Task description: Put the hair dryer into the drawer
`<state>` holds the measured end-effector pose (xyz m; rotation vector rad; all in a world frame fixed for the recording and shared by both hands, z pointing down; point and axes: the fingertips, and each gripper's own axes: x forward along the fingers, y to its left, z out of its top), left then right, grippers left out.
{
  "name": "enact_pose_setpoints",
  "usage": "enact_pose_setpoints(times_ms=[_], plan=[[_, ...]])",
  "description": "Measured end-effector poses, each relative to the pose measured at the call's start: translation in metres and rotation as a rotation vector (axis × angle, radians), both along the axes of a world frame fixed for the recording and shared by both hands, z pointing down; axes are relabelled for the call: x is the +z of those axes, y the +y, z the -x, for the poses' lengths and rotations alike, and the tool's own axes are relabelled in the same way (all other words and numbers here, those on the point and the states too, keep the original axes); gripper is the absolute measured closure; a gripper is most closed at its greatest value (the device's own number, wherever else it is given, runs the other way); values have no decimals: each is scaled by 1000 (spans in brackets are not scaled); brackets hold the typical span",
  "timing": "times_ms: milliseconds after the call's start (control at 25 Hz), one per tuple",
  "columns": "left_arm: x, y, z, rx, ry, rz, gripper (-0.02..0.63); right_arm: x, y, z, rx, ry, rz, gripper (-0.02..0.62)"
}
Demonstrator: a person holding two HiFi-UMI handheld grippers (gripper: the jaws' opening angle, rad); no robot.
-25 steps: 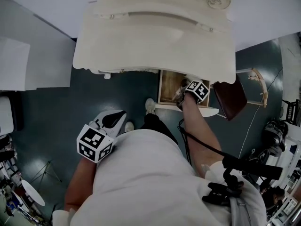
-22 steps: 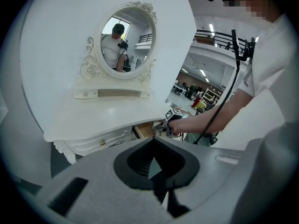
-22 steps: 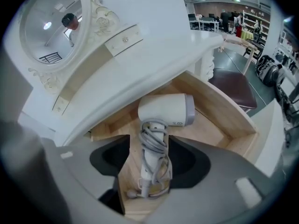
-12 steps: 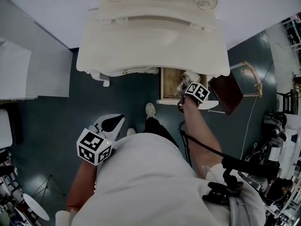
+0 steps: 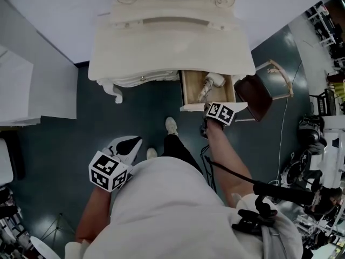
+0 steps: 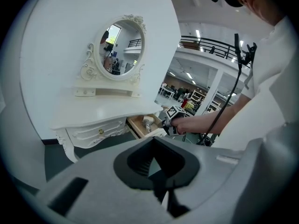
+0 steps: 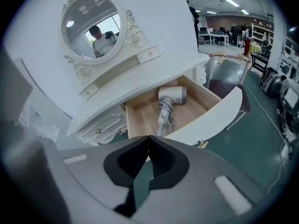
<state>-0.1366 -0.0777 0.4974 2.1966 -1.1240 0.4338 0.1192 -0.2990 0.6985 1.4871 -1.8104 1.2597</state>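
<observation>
A white hair dryer (image 5: 208, 85) (image 7: 167, 102) lies in the open wooden drawer (image 5: 187, 88) (image 7: 138, 116) of the white dressing table, its cord wound round the handle. My right gripper (image 5: 212, 116) (image 7: 148, 137) hangs just in front of the drawer's white front panel (image 7: 212, 118), apart from the dryer. Its jaws have just been closing and stand shut with nothing between them. My left gripper (image 5: 128, 143) (image 6: 153, 138) is low at my left side, shut and empty. From there it looks at the table and the dryer (image 6: 148, 122).
The dressing table top (image 5: 167, 42) carries an oval mirror (image 7: 91, 24). A stool with a brown seat (image 5: 254, 96) stands right of the drawer. My shoes (image 5: 171, 125) are on the dark floor below the drawer. Cables and equipment (image 5: 308, 131) crowd the right edge.
The right gripper has drawn back out of the drawer toward me, and the hair dryer now lies in plain sight there. The left gripper keeps its place at my side.
</observation>
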Motion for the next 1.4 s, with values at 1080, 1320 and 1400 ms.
enact_pose_setpoints(times_ms=[1080, 1320, 1400], plan=[[2, 81, -2, 66, 31, -47, 609, -73, 167, 50, -326, -21, -117, 595], [8, 90, -3, 65, 36, -43, 609, -74, 193, 58, -396, -24, -127, 595], [9, 92, -4, 70, 37, -42, 609, -76, 199, 62, -418, -27, -131, 595]])
